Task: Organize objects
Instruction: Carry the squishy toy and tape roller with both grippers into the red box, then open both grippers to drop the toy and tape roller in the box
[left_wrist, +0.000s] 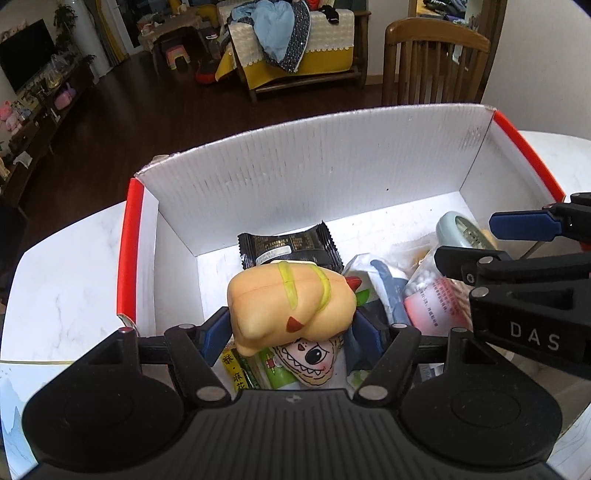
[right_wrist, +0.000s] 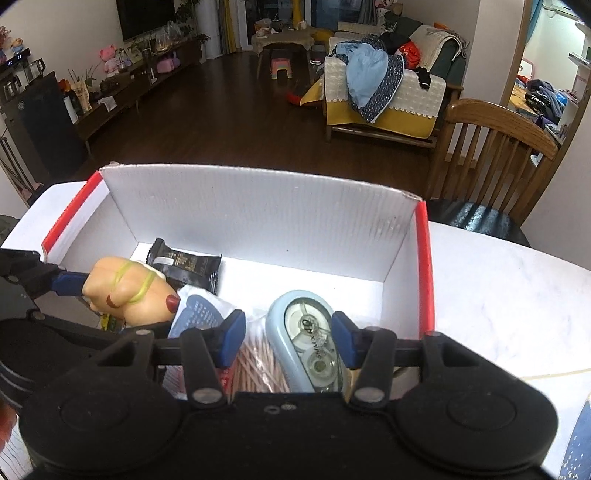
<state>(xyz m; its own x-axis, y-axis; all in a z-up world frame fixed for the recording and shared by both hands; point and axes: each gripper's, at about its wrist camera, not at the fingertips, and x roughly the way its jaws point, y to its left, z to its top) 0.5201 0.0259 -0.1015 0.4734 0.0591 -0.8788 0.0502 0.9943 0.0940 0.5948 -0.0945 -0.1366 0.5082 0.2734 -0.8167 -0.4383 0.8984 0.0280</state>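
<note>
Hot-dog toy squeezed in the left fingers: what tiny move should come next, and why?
Probably open the left gripper and let the hot-dog toy drop. It is already inside the walls of the white box, hanging close over the snack packets piled there, so a short fall should land it among the other things.

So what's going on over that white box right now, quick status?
Left gripper clamps a squishy hot-dog toy over the box. Right gripper straddles the blue tape dispenser; contact unclear. Snack packet and cotton swabs crowd below.
</note>
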